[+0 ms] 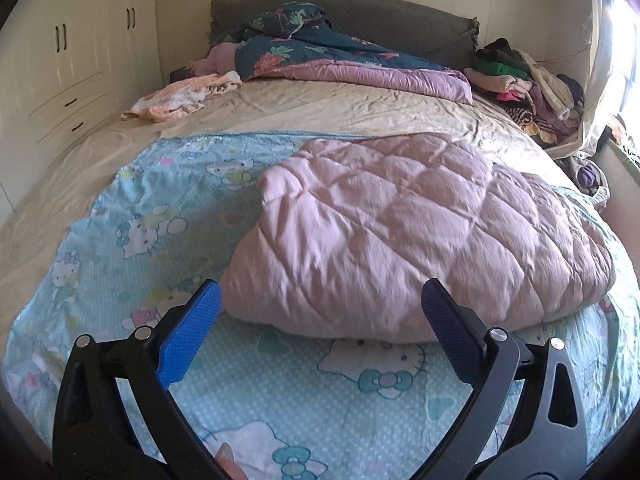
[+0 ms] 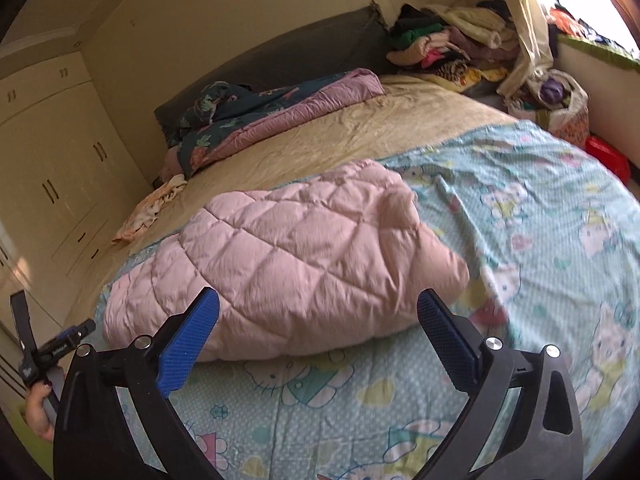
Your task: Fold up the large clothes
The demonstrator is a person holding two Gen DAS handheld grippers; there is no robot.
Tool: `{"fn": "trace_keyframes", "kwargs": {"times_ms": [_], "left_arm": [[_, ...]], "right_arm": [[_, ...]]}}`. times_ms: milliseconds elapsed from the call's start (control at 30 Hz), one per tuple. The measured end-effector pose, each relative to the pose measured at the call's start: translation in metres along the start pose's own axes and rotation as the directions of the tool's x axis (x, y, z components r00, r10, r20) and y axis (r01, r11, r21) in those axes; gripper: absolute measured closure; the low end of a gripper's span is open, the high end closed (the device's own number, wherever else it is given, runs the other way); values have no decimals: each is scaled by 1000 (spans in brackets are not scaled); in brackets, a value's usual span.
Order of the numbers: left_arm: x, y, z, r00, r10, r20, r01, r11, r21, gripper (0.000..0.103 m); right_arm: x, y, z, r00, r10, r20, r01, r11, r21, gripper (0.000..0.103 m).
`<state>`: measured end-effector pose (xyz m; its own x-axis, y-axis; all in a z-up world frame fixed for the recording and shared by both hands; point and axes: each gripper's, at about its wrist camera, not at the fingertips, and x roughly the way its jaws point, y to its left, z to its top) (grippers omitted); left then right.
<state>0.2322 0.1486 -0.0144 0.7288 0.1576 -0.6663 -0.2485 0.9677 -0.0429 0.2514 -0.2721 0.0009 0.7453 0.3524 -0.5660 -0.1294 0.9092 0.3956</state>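
A pink quilted garment (image 1: 408, 236) lies folded in a puffy bundle on a light blue cartoon-print sheet (image 1: 160, 208) on the bed. My left gripper (image 1: 320, 300) stands open just in front of the bundle's near edge, with nothing between its blue pads. In the right wrist view the same pink garment (image 2: 288, 256) rests on the blue sheet (image 2: 540, 220). My right gripper (image 2: 318, 304) is open too, short of the bundle's near edge and holding nothing. The other hand-held gripper (image 2: 48, 352) and a hand show at the far left of that view.
A rumpled floral and mauve duvet (image 1: 320, 56) lies by the grey headboard (image 1: 400, 20). A heap of clothes (image 1: 520, 80) fills the bed's far right corner. An orange-and-white cloth (image 1: 180, 98) sits at the left. White cupboards (image 1: 72, 60) line the left wall.
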Motion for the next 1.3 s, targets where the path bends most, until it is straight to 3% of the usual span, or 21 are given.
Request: {"fn": "trace_keyframes", "kwargs": {"times_ms": [300,467,667,733,833,967,1300], "left_arm": [[12,-6,-19,998,-21,-60,20,1000,-22,9],[32,-1,-27,982,-133,-131,113,983,-147,9],[61,19,-28,950,-275,-151,203,906,-373,9],[71,27,-26,937,-321,-135,229,861,-454,9],[84,34,-23,932,-337,-133,226,828,-514,9],[104,42,-23,918,-377,-123,232,763,-603,9],[135,41,-21,916,-394,-76,248,705,-665,8]], "right_arm": [[14,-17,-13,997,-59,-40,63,993,102,4],[29,-26,-16,992,-86,-88,100,982,162,4],[52,-34,-18,985,-94,-144,124,970,210,4],[60,-37,-18,985,-84,-152,119,965,235,4],[73,-44,-16,983,-78,-164,123,951,282,4],[91,-55,-13,982,-56,-181,119,925,360,4],[130,-63,-6,987,-18,-162,85,904,419,4]]}}
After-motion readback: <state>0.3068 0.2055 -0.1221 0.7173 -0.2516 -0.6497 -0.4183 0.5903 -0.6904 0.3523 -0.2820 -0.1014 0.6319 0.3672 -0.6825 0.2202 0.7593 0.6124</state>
